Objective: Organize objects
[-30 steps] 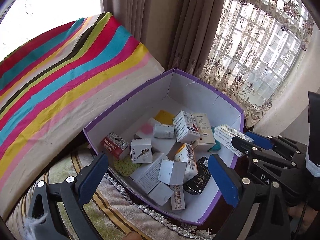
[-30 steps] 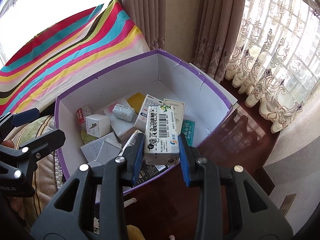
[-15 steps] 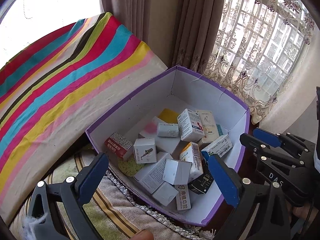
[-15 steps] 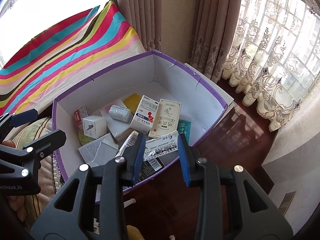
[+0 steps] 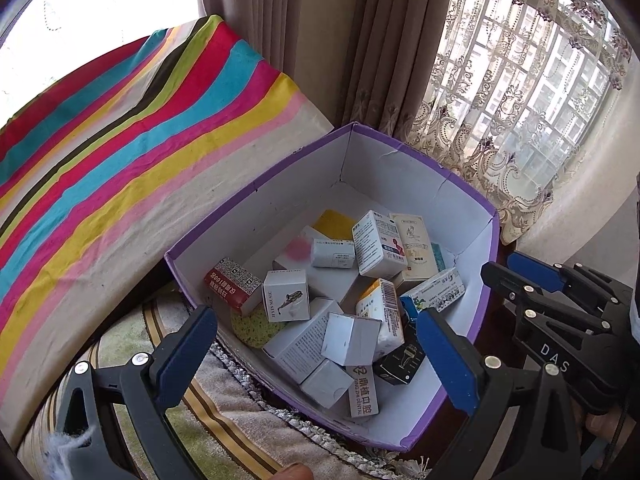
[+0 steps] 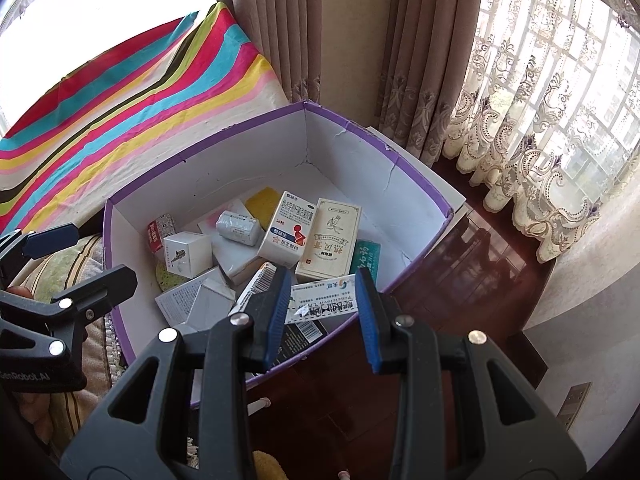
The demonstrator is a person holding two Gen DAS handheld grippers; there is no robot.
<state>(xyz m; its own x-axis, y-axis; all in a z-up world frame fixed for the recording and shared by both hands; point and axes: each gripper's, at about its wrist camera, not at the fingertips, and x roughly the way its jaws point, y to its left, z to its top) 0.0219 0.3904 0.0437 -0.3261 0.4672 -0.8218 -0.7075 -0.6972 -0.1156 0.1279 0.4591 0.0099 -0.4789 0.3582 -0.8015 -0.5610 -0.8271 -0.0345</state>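
Observation:
A purple-rimmed white cardboard box [image 5: 490,240] [image 6: 420,184] holds several small medicine cartons. A white carton with blue and green print [image 5: 434,290] [image 6: 324,298] lies in the box by its near right wall, free of any grip. My right gripper [image 6: 322,312] is open and empty, hovering just above that carton at the box's near edge; it also shows in the left wrist view [image 5: 516,276]. My left gripper [image 5: 316,354] is open wide and empty over the box's near left side; it also shows in the right wrist view [image 6: 76,256].
A striped, many-coloured cloth [image 5: 132,152] covers a raised surface left of the box. A fringed woven mat [image 5: 224,420] lies under the box's near edge. Dark wood floor [image 6: 472,280] lies to the right. Curtains [image 6: 360,40] hang behind.
My right gripper opened and let go of the white blue-and-green carton, which dropped into the box and came to rest on its side. Both grippers drew back slightly.

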